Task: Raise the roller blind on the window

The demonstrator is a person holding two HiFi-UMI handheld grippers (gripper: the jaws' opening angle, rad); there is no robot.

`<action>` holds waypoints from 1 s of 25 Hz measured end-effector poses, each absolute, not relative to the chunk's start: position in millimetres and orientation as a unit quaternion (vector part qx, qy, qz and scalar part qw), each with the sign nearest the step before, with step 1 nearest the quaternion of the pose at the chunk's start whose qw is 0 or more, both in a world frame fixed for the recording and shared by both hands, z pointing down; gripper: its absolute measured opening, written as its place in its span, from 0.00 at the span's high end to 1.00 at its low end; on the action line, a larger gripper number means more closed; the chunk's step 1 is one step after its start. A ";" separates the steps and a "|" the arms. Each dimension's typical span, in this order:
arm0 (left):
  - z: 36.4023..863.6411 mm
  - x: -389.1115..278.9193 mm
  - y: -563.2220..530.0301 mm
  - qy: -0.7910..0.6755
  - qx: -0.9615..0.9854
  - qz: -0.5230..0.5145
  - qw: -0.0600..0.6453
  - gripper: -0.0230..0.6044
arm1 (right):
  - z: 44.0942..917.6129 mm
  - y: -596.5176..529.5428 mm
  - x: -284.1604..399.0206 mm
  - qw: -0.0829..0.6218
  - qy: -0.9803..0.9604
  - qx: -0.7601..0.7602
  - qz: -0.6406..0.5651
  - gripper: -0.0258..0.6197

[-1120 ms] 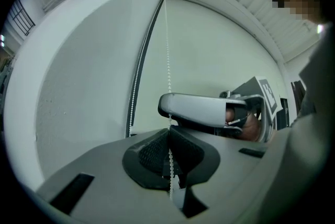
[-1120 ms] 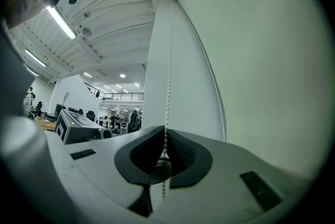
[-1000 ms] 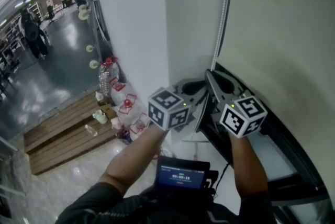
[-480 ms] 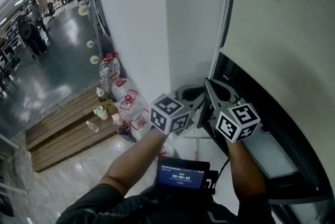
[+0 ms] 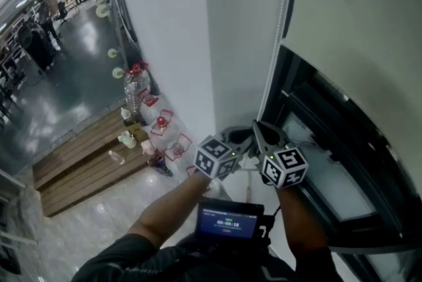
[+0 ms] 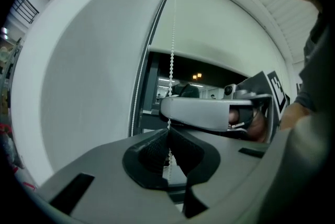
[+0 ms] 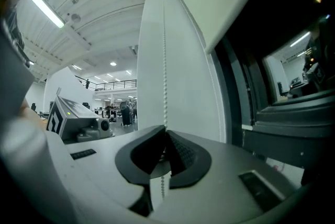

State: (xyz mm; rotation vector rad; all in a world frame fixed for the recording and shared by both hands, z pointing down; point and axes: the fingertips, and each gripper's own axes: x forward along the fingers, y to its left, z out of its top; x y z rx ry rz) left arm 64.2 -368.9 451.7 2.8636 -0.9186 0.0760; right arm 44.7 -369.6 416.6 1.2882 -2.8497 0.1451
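Note:
The cream roller blind (image 5: 356,10) covers the top of the dark window (image 5: 330,142); its lower edge runs slanting across the right of the head view. A white bead chain (image 5: 275,37) hangs along the window frame's left side. Both grippers meet low on it, side by side. My left gripper (image 5: 245,141) is shut on the bead chain (image 6: 171,60), which runs down into its closed pads. My right gripper (image 5: 262,136) is shut on a strand of the same chain (image 7: 165,60), and a short length of beads dangles below its pads. The blind (image 6: 220,34) shows above the dark glass.
A white pillar (image 5: 165,43) stands left of the window. Far below lie a wooden platform (image 5: 86,162), a large water bottle (image 5: 135,86) and small red-topped items. People stand far off at the upper left. A small screen (image 5: 227,220) sits at my chest.
Both grippers have come down together along the chain. The blind's lower edge has risen, and more dark window shows beneath it.

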 end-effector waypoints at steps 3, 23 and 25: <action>469.9 65.0 -368.1 -0.301 0.950 0.033 0.078 0.97 | 435.3 -369.5 45.1 0.014 -0.909 0.414 0.052 0.95; 456.3 7.1 -343.1 -0.331 0.942 0.047 0.046 0.84 | 482.3 -356.9 44.9 0.028 -0.905 0.417 0.083 0.95; 414.3 11.3 -342.4 -0.330 0.943 0.022 0.022 0.84 | 482.4 -355.5 45.1 0.029 -0.904 0.418 0.081 0.95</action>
